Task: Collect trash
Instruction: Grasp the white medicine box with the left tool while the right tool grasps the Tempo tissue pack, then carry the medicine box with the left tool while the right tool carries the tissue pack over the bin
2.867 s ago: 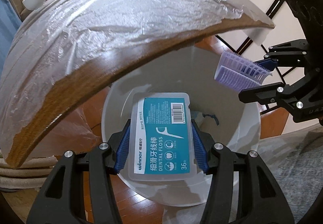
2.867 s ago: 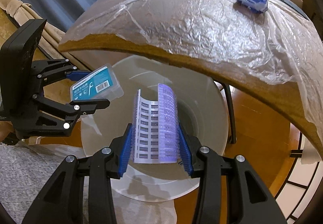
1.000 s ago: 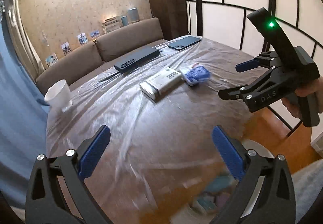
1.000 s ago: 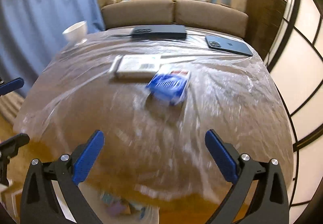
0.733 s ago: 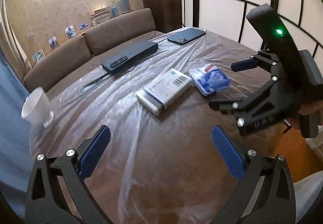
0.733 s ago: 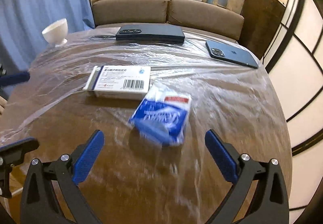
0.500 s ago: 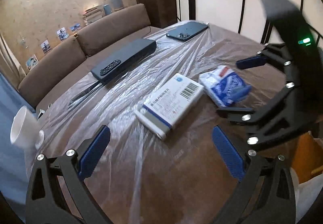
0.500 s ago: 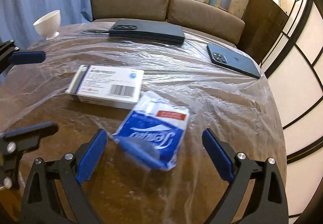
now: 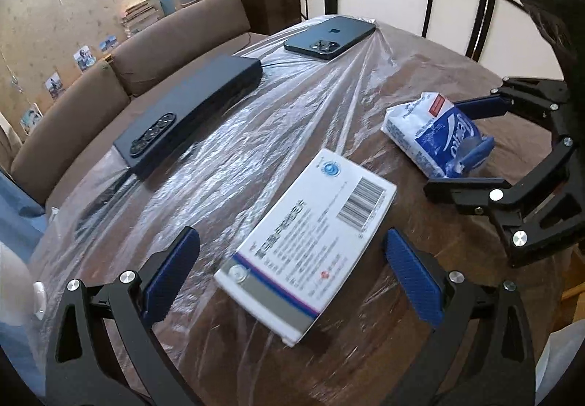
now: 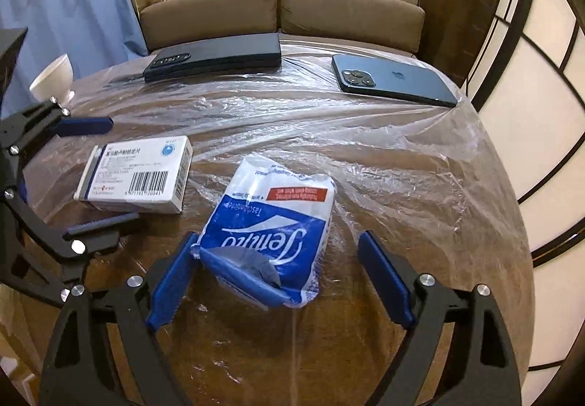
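Note:
A white medicine box (image 9: 307, 252) with a barcode lies flat on the film-covered round table (image 9: 226, 164). My left gripper (image 9: 290, 274) is open, one pad on each side of the box and neither touching it. A blue and white tissue pack (image 10: 274, 223) lies to the right of the medicine box (image 10: 135, 179). My right gripper (image 10: 279, 281) straddles the pack's near end and its jaws are closing. Its left pad is at the pack's torn corner, while the right pad stands apart. In the left wrist view the right gripper (image 9: 457, 144) brackets the tissue pack (image 9: 427, 135).
At the back of the table lie a long black device (image 10: 215, 56) and a dark blue phone (image 10: 395, 78) face down. A white cup (image 10: 53, 78) stands at the far left edge. Beyond are a brown sofa (image 10: 281, 14), a blue curtain and a panelled screen on the right.
The dental floss box and the purple pack have left the grippers. Both have come from the bin below the table edge onto the table, down over the box and tissue pack. The right jaws have narrowed.

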